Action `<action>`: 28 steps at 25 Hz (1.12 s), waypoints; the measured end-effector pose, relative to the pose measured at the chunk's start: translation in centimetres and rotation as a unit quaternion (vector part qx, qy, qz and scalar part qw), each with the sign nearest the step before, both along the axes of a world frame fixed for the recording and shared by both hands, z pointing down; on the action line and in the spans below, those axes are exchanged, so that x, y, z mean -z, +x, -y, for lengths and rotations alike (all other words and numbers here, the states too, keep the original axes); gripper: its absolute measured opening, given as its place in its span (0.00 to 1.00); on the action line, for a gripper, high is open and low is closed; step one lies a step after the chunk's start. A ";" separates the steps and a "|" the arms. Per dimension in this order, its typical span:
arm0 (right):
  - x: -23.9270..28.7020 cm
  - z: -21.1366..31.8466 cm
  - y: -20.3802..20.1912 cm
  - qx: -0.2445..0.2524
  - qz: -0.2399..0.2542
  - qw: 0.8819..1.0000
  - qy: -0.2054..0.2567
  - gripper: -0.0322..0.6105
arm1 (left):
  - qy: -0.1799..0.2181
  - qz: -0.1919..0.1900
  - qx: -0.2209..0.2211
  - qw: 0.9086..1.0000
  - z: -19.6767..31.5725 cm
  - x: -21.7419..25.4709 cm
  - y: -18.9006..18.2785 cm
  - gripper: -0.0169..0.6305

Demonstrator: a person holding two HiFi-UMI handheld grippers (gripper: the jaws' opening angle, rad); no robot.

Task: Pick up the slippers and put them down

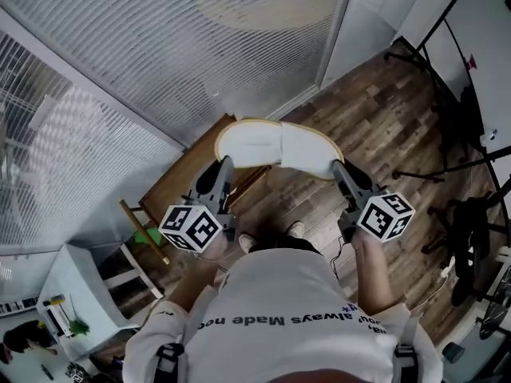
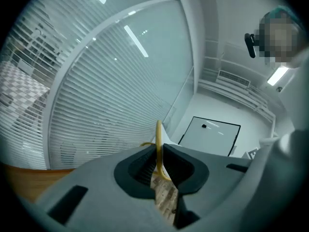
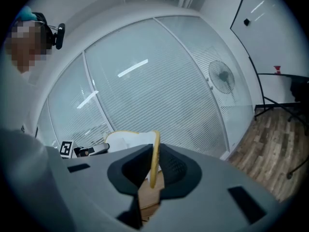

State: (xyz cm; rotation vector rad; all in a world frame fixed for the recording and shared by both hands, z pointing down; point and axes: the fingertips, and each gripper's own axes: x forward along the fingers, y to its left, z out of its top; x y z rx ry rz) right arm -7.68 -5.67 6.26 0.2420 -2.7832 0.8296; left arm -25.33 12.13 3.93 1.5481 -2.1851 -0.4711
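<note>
Jaws of the left gripper stand almost closed and pinch the yellow rim of the left slipper. Jaws of the right gripper are likewise nearly together, clamped on the yellow rim of the right slipper.

Left gripper view: the thin yellow rim runs upright through the narrow gap of the left gripper, with both pads against it.

Right gripper view: the same arrangement at the right gripper. Beyond it lies the white upper of the left slipper, and further left the marker cube of the other gripper.

Position of the pair: both slippers are white with a yellow border and are held in the air side by side, meeting in the middle. Each is gripped at its outer edge, so the pair spans the space between the two grippers in front of the person.

Surroundings, head view: below the left slipper lies the end of a low wooden worktop, set against a glass wall with blinds. Below the right slipper is bare wooden floor. The person's shoes stand on the floor just behind the grippers. Tripod stands and a black chair are well apart to the right. Nothing lies between the slippers and the floor on the right side.
</note>
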 end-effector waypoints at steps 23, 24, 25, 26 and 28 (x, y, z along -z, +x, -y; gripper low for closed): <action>-0.3 13.4 24.2 -0.243 -0.007 0.970 0.002 0.12 | -0.009 -0.010 -0.243 0.970 23.6 -1.0 18.1 0.10; -0.3 13.5 24.5 -0.248 -0.008 0.969 0.002 0.12 | -0.009 -0.009 -0.249 0.968 24.0 -1.0 18.3 0.10; -0.3 13.6 24.8 -0.252 -0.010 0.968 0.002 0.12 | -0.009 -0.009 -0.254 0.967 24.5 -0.9 18.5 0.10; -0.3 13.7 25.0 -0.256 -0.011 0.967 0.002 0.12 | -0.009 -0.008 -0.260 0.966 24.9 -0.9 18.7 0.10; -0.2 13.8 25.1 -0.268 -0.012 0.963 0.000 0.12 | -0.008 -0.008 -0.273 0.962 25.6 -0.6 18.7 0.10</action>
